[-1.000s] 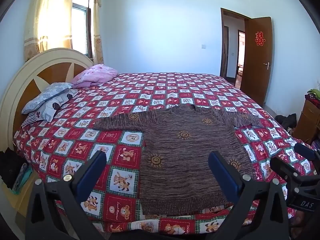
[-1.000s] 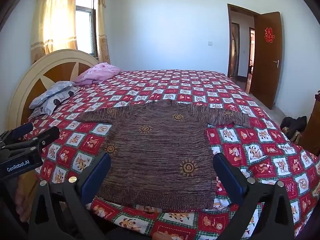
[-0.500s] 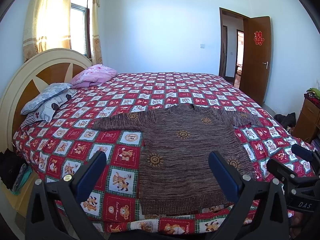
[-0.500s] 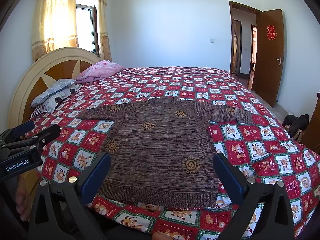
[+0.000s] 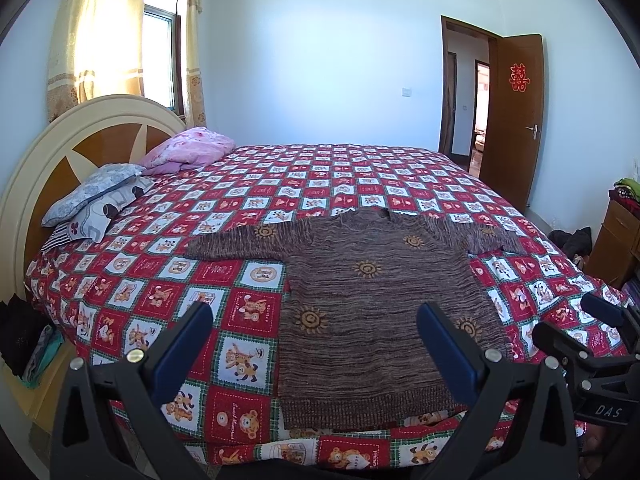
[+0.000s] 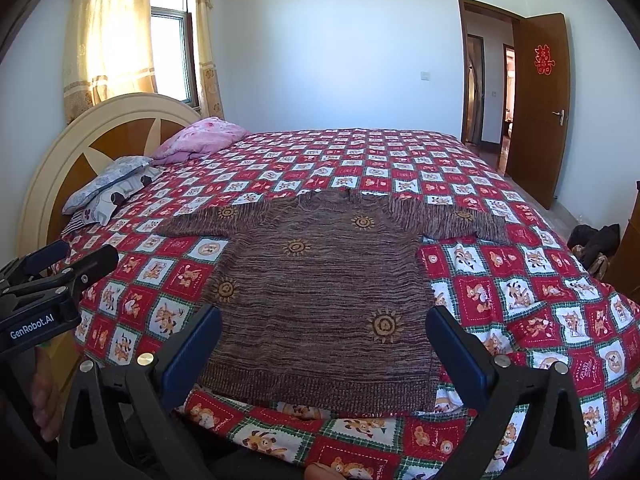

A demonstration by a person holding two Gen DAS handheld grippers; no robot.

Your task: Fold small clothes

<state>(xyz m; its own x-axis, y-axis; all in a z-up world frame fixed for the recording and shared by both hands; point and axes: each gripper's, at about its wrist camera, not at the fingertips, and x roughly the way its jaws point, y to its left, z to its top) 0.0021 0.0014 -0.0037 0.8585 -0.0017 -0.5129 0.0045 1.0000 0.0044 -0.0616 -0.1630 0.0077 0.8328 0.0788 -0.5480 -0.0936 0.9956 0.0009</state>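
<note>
On the bed [image 5: 360, 168] | brown sweater [image 5: 372, 300] was laid flat near the front edge, sleeves spread | left hand-held gripper [image 5: 316, 340] and right hand-held gripper [image 6: 324, 340] were held wide open, empty, short of the hem | risk: loose knit could be bunched or dragged off the edge if only one layer were pinched.

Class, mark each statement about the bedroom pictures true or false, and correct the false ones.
1. The brown sweater lies spread flat with both sleeves out. True.
2. The left gripper holds the sweater's hem. False: its jaws are open and empty, short of the cloth.
3. The pink pillow lies near the headboard. True.
4. The door is closed. False: it stands open.
5. The right gripper has its jaws open. True.
</note>
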